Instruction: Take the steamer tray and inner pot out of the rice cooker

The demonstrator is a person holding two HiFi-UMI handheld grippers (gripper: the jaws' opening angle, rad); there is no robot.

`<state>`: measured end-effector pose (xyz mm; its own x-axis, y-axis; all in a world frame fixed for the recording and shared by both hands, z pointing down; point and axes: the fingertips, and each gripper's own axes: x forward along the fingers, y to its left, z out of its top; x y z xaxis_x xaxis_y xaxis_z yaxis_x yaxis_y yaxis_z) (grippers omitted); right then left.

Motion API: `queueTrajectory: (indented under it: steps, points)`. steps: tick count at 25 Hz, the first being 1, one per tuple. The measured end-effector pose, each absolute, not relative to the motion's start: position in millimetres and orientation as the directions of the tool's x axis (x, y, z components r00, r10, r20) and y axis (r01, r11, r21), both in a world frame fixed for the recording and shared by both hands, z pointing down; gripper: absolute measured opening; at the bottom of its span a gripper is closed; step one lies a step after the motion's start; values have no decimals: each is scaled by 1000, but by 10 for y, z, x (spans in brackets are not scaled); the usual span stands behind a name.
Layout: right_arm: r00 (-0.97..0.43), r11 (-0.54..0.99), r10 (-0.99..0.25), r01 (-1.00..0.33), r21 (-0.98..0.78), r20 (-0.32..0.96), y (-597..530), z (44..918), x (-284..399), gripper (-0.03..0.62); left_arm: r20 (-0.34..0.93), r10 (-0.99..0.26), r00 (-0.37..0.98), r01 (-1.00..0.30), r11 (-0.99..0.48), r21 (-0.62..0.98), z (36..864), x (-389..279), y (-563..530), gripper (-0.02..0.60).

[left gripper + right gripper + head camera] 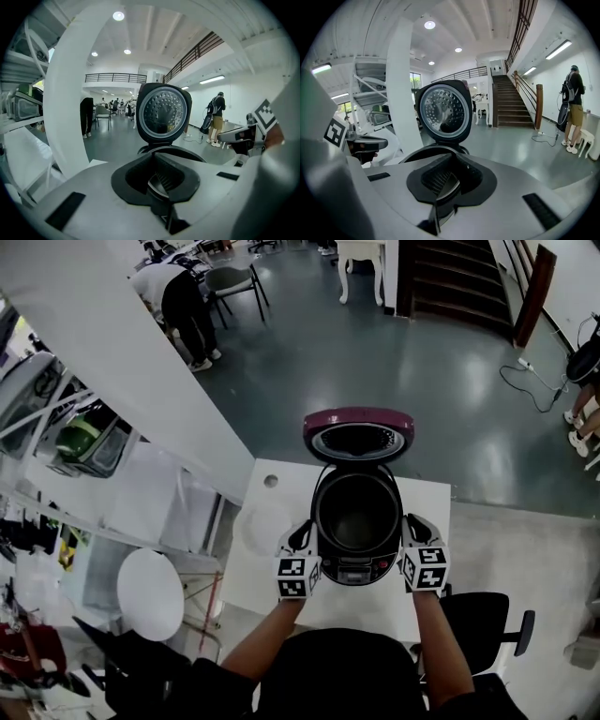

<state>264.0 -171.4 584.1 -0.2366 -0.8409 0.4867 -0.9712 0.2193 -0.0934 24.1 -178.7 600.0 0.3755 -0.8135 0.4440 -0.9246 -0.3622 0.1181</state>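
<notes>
The rice cooker (356, 568) stands on a white table (281, 587) with its maroon lid (358, 432) swung up at the back. Its inner pot (357, 517) looks dark inside, and I cannot make out a steamer tray. My left gripper (302, 538) is close beside the cooker's left side and my right gripper (414, 529) beside its right side. Both sets of jaws are shut, with nothing clearly held. The left gripper view shows its shut jaws (161, 187) below the lid's perforated inner plate (164, 112). The right gripper view shows the same (440, 187), with the lid (443, 110) ahead.
A pale round plate-like disc (261, 526) lies on the table left of the cooker. A white round stool (150, 594) stands lower left and a black office chair (483, 620) to the right. A slanted white beam (122, 362) runs along the left. A person (183, 296) bends over far back.
</notes>
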Motion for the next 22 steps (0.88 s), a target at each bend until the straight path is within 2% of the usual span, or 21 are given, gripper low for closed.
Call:
queueTrajectory:
  steps: [5, 8, 9, 10, 12, 22]
  points:
    - [-264, 249, -799, -963, -101, 540, -1888, 6080, 2643, 22, 452, -819, 353, -932, -348, 97, 6087, 215, -1964, 18]
    - [-283, 278, -765, -955, -99, 578, -1985, 6236, 2605, 51, 474, -805, 357, -931, -349, 109, 6175, 215, -2080, 21]
    - [-290, 287, -753, -952, -102, 590, -2022, 6287, 2589, 71, 489, -794, 361, -929, -352, 115, 6224, 219, -2119, 39]
    - [-297, 297, -741, -949, -103, 603, -2060, 6339, 2575, 96, 508, -781, 364, -928, -354, 121, 6280, 224, -2158, 103]
    - [-303, 313, -717, -945, -97, 628, -2123, 6436, 2568, 121, 542, -755, 370, -924, -359, 131, 6397, 246, -2223, 137]
    - [-294, 320, -657, -943, -96, 695, -2230, 6764, 2622, 127, 670, -622, 404, -897, -412, 159, 6819, 372, -2321, 144]
